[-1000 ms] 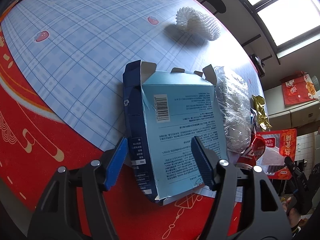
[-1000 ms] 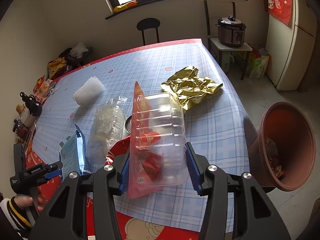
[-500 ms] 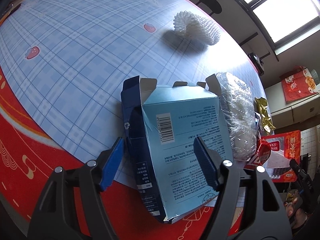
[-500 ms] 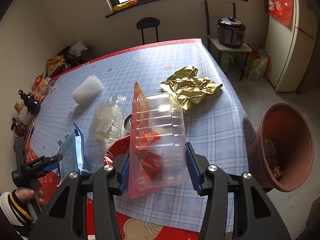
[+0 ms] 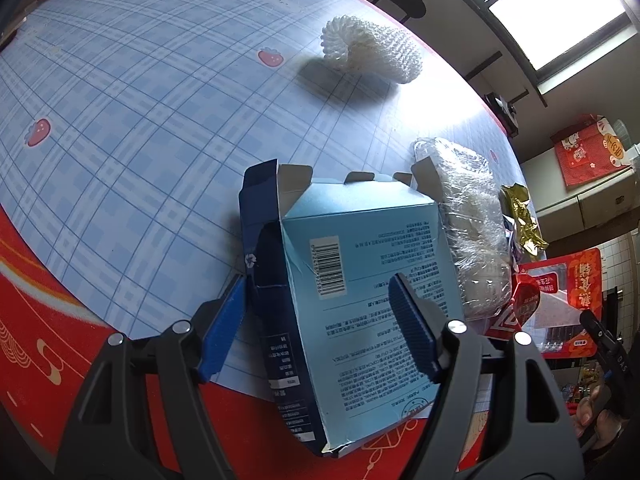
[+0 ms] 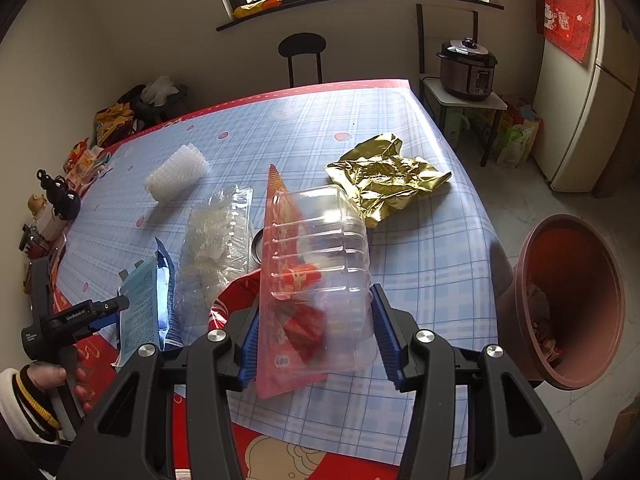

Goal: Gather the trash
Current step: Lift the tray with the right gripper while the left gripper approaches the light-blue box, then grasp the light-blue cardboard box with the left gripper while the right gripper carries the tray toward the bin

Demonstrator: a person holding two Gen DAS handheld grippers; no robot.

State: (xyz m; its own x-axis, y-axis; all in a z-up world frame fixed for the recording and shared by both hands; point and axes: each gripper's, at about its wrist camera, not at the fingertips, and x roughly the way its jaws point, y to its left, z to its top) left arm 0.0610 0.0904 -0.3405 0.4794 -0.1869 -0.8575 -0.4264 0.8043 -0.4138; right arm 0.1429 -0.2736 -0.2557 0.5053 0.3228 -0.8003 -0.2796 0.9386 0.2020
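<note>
Between the spread, just-widened left claw [image 5: 320,336] lies the blue carton [image 5: 360,280], ungripped.

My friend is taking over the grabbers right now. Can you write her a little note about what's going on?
Left gripper: open, jaws just widened, astride the blue box, not gripping.
Right gripper: shut on the clear tray and red wrapper.
Bin off the table's right edge, some trash inside.
Left on the table: box, foam net, plastic bag, gold foil.
</note>
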